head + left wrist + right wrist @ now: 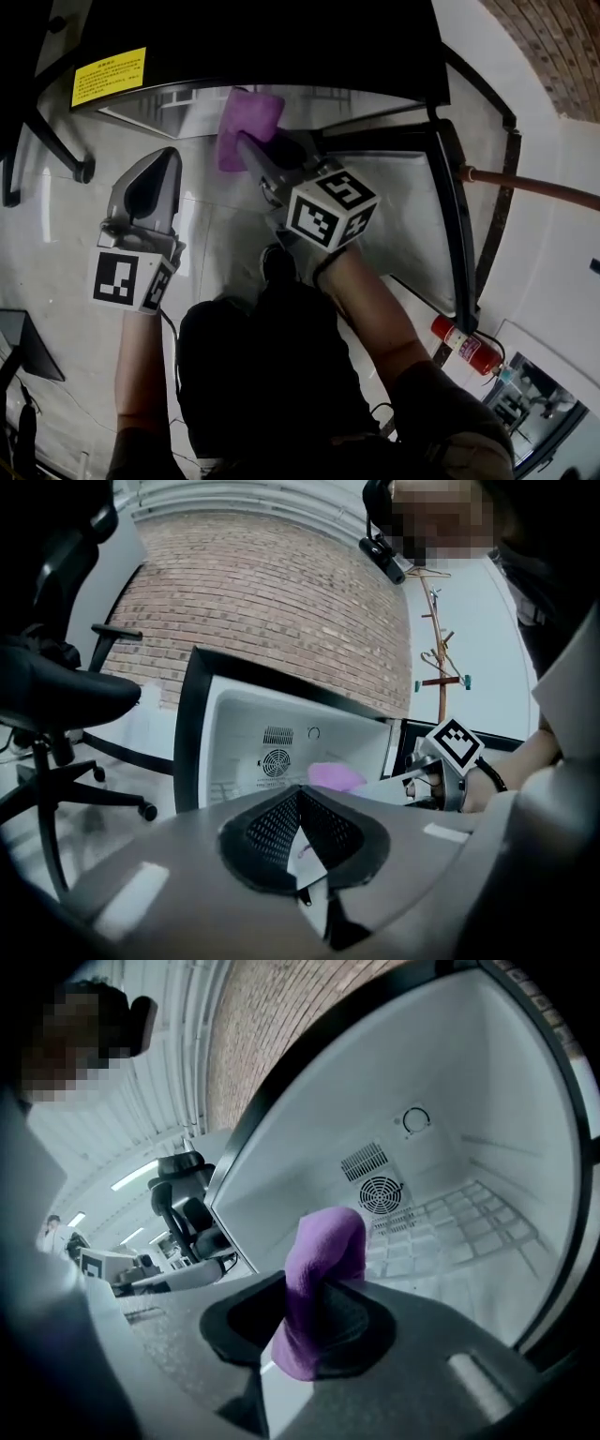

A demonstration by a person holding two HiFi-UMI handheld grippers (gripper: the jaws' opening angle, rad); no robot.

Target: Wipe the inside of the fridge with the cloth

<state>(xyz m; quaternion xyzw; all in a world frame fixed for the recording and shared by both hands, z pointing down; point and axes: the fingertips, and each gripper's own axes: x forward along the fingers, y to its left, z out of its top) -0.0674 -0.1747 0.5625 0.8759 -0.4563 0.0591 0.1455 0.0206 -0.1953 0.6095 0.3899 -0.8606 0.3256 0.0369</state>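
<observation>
Right tongs (314, 1330): pinching the purple cloth (323, 1260)
Cloth: just ahead of those tongs, in fridge (469, 1147) opening
Left tongs (302, 836): pressed together, empty

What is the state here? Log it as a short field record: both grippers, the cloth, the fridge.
right gripper: shut on the purple cloth
left gripper: shut, nothing between the jaws, held back from the fridge
fridge: open, white inside, fan vent on the back wall
contact: purple cloth is at the opening; whether it touches an inner surface cannot be told
</observation>
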